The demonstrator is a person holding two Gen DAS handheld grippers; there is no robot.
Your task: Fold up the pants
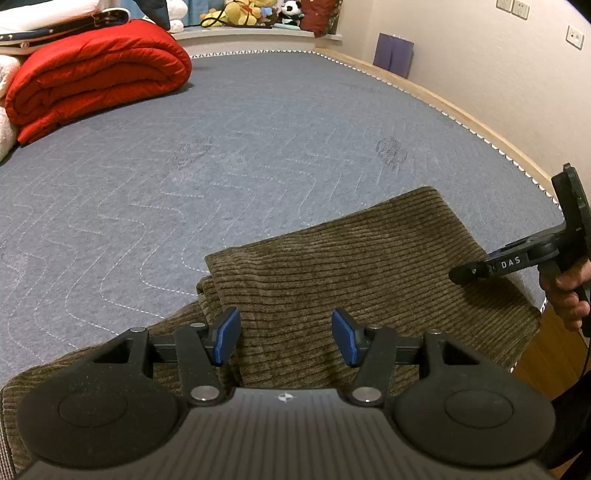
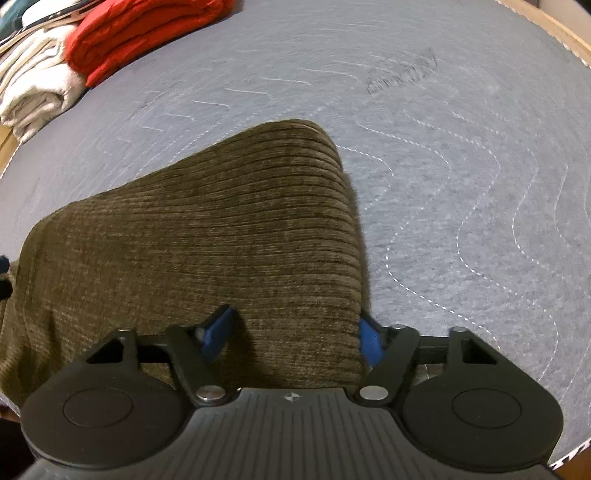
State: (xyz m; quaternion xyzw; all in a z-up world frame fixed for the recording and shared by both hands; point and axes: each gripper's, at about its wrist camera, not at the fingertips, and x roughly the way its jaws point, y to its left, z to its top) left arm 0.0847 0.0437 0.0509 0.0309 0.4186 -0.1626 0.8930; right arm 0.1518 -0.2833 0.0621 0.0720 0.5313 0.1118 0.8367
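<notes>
Brown pants (image 1: 332,273) lie folded on grey bed (image 1: 221,147), low in frame. Red blanket (image 1: 96,74) upper left. Left tongs (image 1: 286,338) & right tongs (image 2: 291,334) both wide apart, holding nothing.

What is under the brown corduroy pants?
The grey quilted mattress shows on all sides of the brown corduroy pants. A lower layer of the pants peeks out at left; anything beneath is covered.

Grey quilted mattress (image 1: 258,122) meets a cream wall (image 1: 480,66) with sockets (image 1: 575,36).
</notes>
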